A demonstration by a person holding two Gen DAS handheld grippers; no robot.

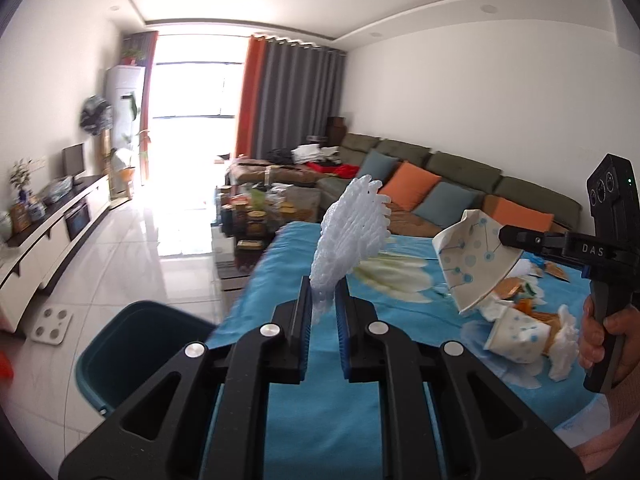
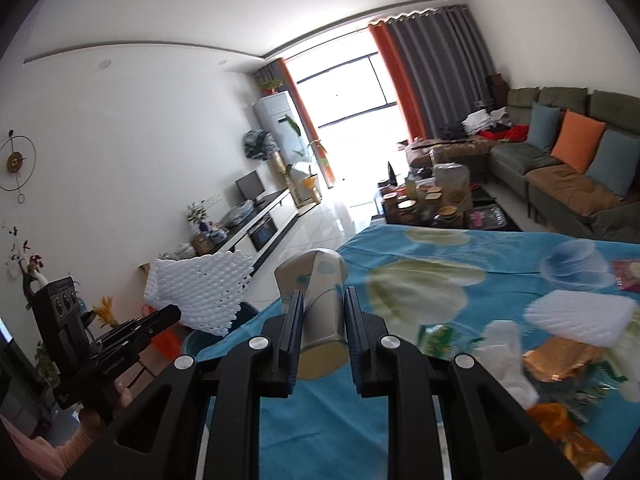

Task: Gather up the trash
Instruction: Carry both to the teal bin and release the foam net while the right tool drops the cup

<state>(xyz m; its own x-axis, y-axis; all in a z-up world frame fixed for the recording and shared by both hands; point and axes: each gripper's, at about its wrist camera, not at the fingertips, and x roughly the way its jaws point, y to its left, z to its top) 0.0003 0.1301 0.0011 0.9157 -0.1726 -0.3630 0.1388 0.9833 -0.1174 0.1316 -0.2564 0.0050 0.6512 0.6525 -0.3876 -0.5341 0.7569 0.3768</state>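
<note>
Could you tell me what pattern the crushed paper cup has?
The paper cup is white with blue dots and lines, clearest in the left wrist view.

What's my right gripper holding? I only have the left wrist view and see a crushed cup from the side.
Observer: The right gripper is shut on a squashed paper cup; both pads press its flattened sides.
Operator: What's left on the table to my right?
Observer: A flat white foam net sleeve lies on the blue tablecloth, with white tissue and a crumpled orange wrapper beside it.
Operator: Where's the bin relative to my left load?
Observer: In the right wrist view, the foam net held by the left gripper hangs over the teal bin, whose rim shows just beyond the table edge.
</note>
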